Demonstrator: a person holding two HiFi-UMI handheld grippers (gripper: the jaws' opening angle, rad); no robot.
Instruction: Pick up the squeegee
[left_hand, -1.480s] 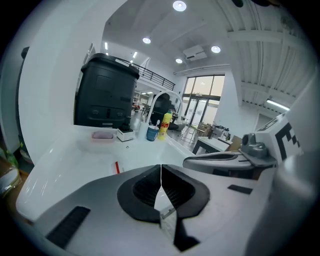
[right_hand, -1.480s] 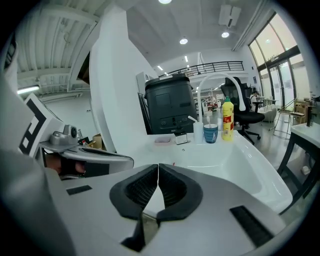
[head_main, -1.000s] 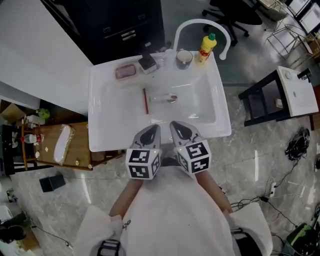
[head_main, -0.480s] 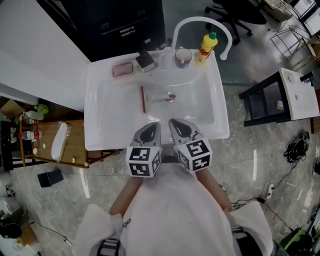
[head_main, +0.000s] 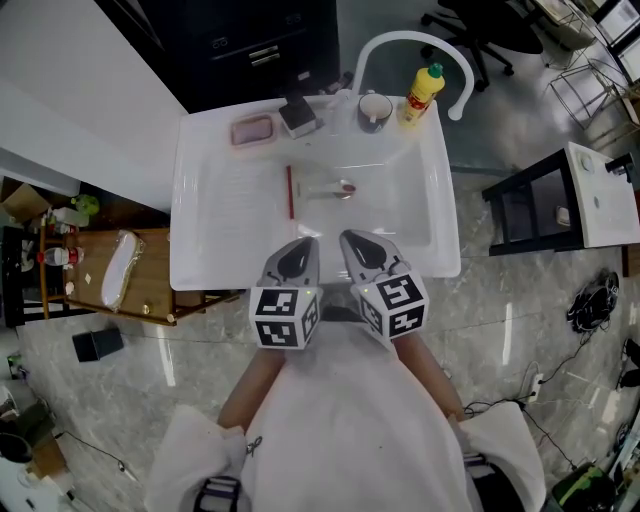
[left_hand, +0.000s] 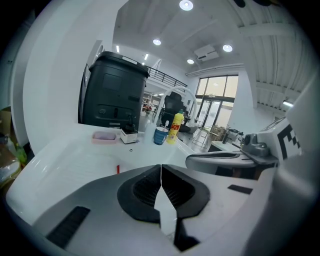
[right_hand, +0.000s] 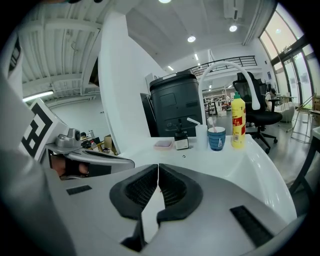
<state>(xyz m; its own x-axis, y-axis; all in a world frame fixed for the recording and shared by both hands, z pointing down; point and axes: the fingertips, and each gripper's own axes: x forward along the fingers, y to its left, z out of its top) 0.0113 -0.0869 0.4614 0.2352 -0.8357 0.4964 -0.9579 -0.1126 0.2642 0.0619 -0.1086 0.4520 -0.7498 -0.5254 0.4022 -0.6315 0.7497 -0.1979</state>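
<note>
We hold both tongs side by side over the near edge of the white sink (head_main: 200, 250), pointing toward its basin. The left tongs (head_main: 300, 250) are clenched, the two dark pads meet along one thin line in the left gripper view, and nothing is between them. The right tongs (head_main: 356, 245) are clenched in the same way and are also empty. The squeegee (head_main: 291, 191) lies flat on the bottom of the sink, ahead of the tongs and apart from them; its red blade runs away from us and a pale handle goes out to the right. On the far rim of the sink stand a pink soap dish (head_main: 252, 130), a small black-and-white box (head_main: 298, 116), a cup (head_main: 374, 109) and a yellow bottle (head_main: 422, 92), in a row from left to right. A white curved tap (head_main: 415, 45) arches over the cup and the bottle.
</note>
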